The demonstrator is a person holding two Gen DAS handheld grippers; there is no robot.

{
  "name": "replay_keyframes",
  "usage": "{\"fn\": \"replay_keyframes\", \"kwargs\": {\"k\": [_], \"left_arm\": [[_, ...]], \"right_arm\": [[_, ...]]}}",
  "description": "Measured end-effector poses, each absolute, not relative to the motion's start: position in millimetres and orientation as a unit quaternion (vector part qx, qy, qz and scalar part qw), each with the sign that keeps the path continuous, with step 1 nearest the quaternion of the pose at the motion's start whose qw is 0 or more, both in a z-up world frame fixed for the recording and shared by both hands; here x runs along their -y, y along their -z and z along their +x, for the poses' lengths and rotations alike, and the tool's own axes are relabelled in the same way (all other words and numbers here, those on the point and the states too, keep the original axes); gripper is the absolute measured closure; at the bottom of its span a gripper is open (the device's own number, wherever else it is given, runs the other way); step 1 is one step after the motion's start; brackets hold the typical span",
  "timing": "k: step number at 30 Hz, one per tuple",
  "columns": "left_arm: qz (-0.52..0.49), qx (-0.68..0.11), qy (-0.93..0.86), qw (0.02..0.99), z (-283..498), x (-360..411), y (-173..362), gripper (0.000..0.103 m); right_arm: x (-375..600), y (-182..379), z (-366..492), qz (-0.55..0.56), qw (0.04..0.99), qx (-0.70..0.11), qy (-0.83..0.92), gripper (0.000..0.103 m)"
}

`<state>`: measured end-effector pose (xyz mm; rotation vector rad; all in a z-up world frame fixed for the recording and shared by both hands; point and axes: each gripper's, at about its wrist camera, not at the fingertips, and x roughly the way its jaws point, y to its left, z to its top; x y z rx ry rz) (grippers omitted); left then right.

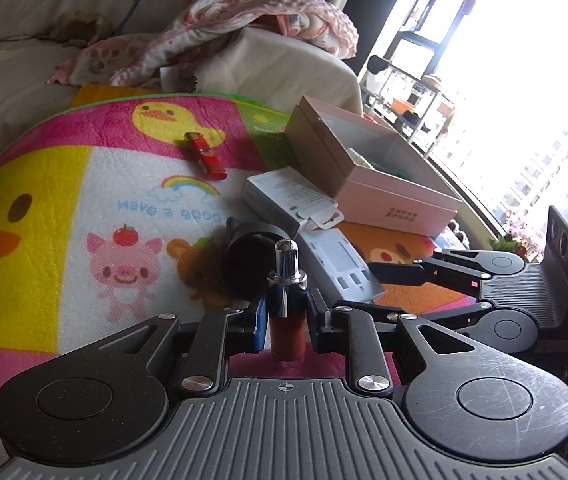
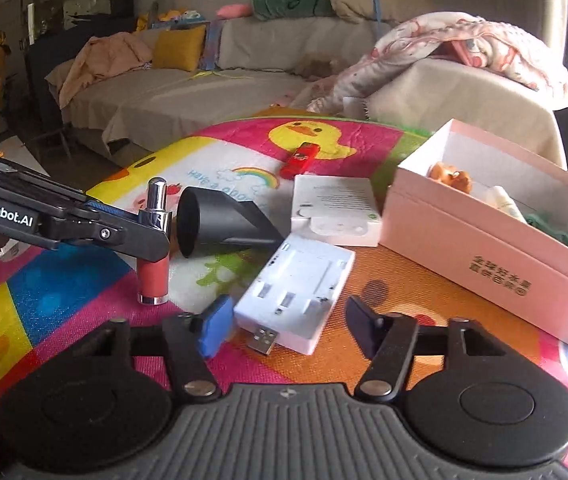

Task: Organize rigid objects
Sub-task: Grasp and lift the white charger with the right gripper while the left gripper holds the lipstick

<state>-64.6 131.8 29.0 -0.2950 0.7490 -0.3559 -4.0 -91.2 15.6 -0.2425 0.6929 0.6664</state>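
Observation:
My left gripper (image 1: 285,312) is shut on an upright lip gloss tube (image 1: 286,320) with a chrome cap and red body; its base rests on the mat. The tube also shows in the right wrist view (image 2: 153,268), with the left gripper (image 2: 152,240) around it. My right gripper (image 2: 285,320) is open, its fingers on either side of a white battery charger (image 2: 295,292) with a USB plug. A black hair dryer nozzle (image 2: 220,222) lies behind. An open pink box (image 2: 495,248) holds several small items.
A colourful cartoon mat (image 2: 84,280) covers the surface. A flat white box (image 2: 333,208) and a red lighter (image 2: 299,160) lie further back. A sofa (image 2: 204,92) with blankets stands behind; a bright window (image 1: 523,80) is to the right.

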Motion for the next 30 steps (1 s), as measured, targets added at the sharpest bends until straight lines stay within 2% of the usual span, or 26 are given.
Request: {"fn": "replay_keyframes", "kwargs": {"k": [6, 14, 17, 21, 25, 27, 30], "left_arm": [[-0.138, -0.375, 0.156, 0.903, -59.8, -119.0, -16.7, 0.078], [-0.122, -0.381, 0.214, 0.891, -48.6, -71.4, -8.4, 0.075], [-0.098, -0.379, 0.228, 0.891, -47.7, -48.8, -7.4, 0.075], [-0.038, -0.367, 0.221, 0.903, -51.7, -31.5, -8.5, 0.071], [-0.012, -0.355, 0.189, 0.915, -54.9, -36.0, -11.0, 0.063], [-0.020, -0.355, 0.183, 0.917, -54.1, -44.1, -12.9, 0.067], [-0.033, -0.363, 0.203, 0.909, -54.3, -50.5, -14.4, 0.067]], "right_arm": [[111.2, -18.8, -6.3, -0.136, 0.878, -0.338, -0.310, 0.054], [186.8, -20.3, -9.9, -0.193, 0.895, -0.338, -0.216, 0.054], [200.7, -19.0, -2.9, -0.221, 0.912, -0.318, -0.133, 0.045], [216.2, -27.9, -1.9, -0.121, 0.924, -0.329, -0.155, 0.026], [202.5, -22.9, -10.1, -0.106, 0.917, -0.329, -0.201, 0.025], [191.6, -17.2, -10.6, -0.127, 0.913, -0.328, -0.209, 0.025], [183.7, -11.4, -5.9, -0.157, 0.911, -0.324, -0.201, 0.025]]}}
